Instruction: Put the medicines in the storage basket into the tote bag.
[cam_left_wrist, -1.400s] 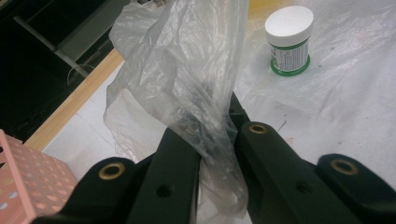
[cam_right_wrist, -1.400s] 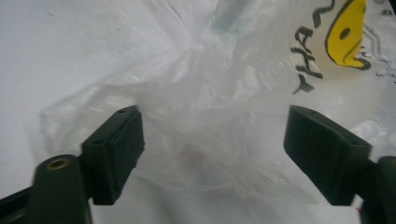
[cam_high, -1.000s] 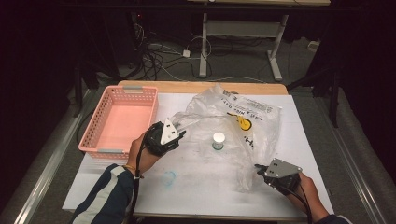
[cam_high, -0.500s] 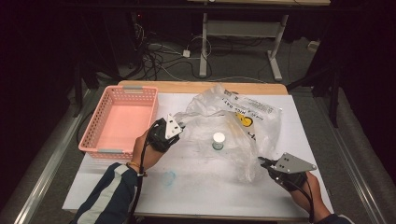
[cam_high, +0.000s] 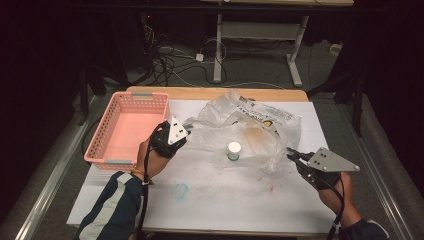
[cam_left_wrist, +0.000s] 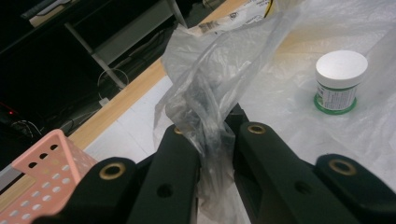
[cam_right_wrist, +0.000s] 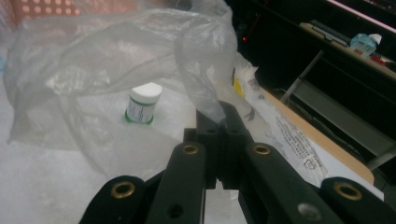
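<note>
A clear plastic bag (cam_high: 240, 132) is stretched over the middle of the white table. Under its film stands a small white-capped jar with a green label (cam_high: 233, 150) (cam_left_wrist: 339, 81) (cam_right_wrist: 143, 103). My left gripper (cam_high: 189, 129) (cam_left_wrist: 208, 128) is shut on the bag's left edge (cam_left_wrist: 205, 107), beside the pink basket. My right gripper (cam_high: 290, 153) (cam_right_wrist: 223, 114) is shut on the bag's right edge (cam_right_wrist: 205, 100), low on the table's right side. The film sags between the two grippers.
A pink perforated basket (cam_high: 107, 140) sits at the table's left and looks empty. A printed plastic bag (cam_high: 272, 117) lies behind the clear bag. A bluish ring mark (cam_high: 180, 190) shows on the table's front part. A desk frame and cables stand beyond the far edge.
My right gripper has moved right and slightly up with the bag's edge, stretching the film. The left gripper has shifted a little toward the basket. The jar stays put.
</note>
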